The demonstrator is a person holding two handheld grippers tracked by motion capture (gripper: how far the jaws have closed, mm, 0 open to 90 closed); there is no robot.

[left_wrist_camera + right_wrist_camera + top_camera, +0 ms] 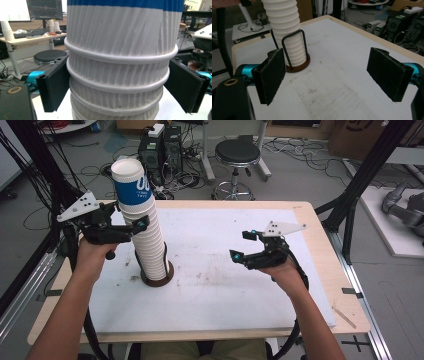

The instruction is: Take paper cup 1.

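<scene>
- a tall stack of paper cups [145,230] stands in a round brown holder [157,276] on the white table mat [240,285], left of centre; thin black wire hoops [294,47] rise from the holder's base around the lowest cups, which likely keeps the leaning column from tipping.
- the top cup [131,182] carries a blue band and sits upside down like the ones below it, so the rolled rims form ridges down the stack.
- the left gripper [134,227] comes in level from the left at the upper part of the stack, just under the blue cup; in the left gripper view its black pads [53,83] bracket the ribbed wall on both sides. the jaws are narrowed to about the cup's width, and the near pad appears to touch the rims, but i cannot tell whether they truly squeeze. that height seems chosen to separate the top few cups.
- the right gripper [245,245] hovers over bare mat, well apart from the stack, jaws wide and holding nothing, seemingly waiting to receive or steady.
</scene>
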